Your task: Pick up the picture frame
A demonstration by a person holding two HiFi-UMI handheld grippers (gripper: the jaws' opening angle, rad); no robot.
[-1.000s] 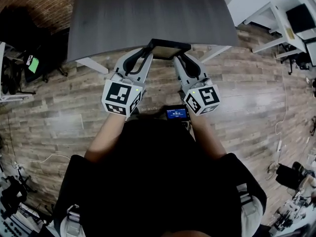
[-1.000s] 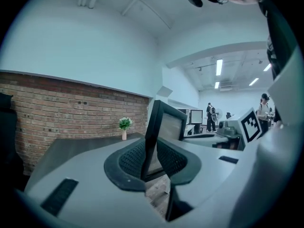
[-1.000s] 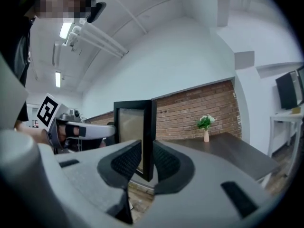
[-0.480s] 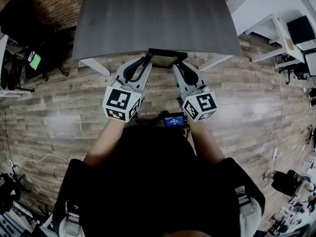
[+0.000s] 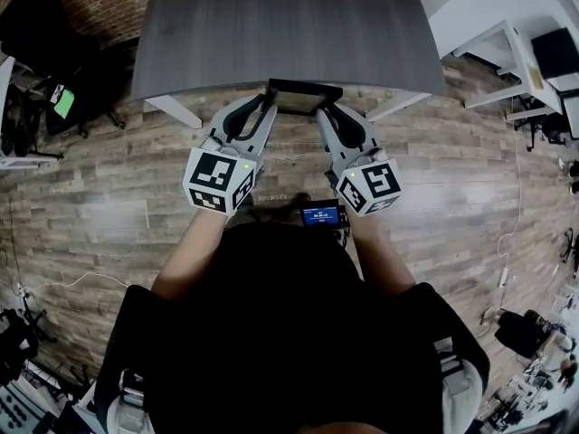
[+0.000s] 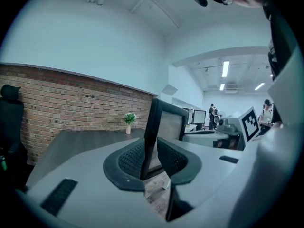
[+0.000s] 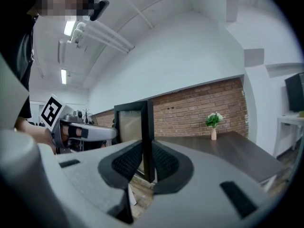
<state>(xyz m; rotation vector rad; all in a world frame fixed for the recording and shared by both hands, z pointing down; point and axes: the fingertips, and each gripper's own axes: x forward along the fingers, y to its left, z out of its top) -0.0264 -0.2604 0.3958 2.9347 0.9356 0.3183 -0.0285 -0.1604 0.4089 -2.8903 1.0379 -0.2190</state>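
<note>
Here's the left gripper (image 6: 152, 156), pads pressed tight on one side rail of the black rectangular picture frame (image 6: 167, 125). Across from it, the right gripper (image 7: 147, 163) is clamped on the opposite rail, jaws nearly together. The frame stands upright between them at the near edge of the dark grey tabletop (image 5: 289, 25). The wooden plank floor (image 5: 109, 206) shows beneath it. Further back, a small potted green plant (image 7: 213, 121) sits before the red brick wall (image 7: 190, 109).

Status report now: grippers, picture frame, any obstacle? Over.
Both shut on picture frame: left gripper, right gripper, opposite side edges. Frame upright at near edge of table. Far off, flower vase; no obstacle.
</note>
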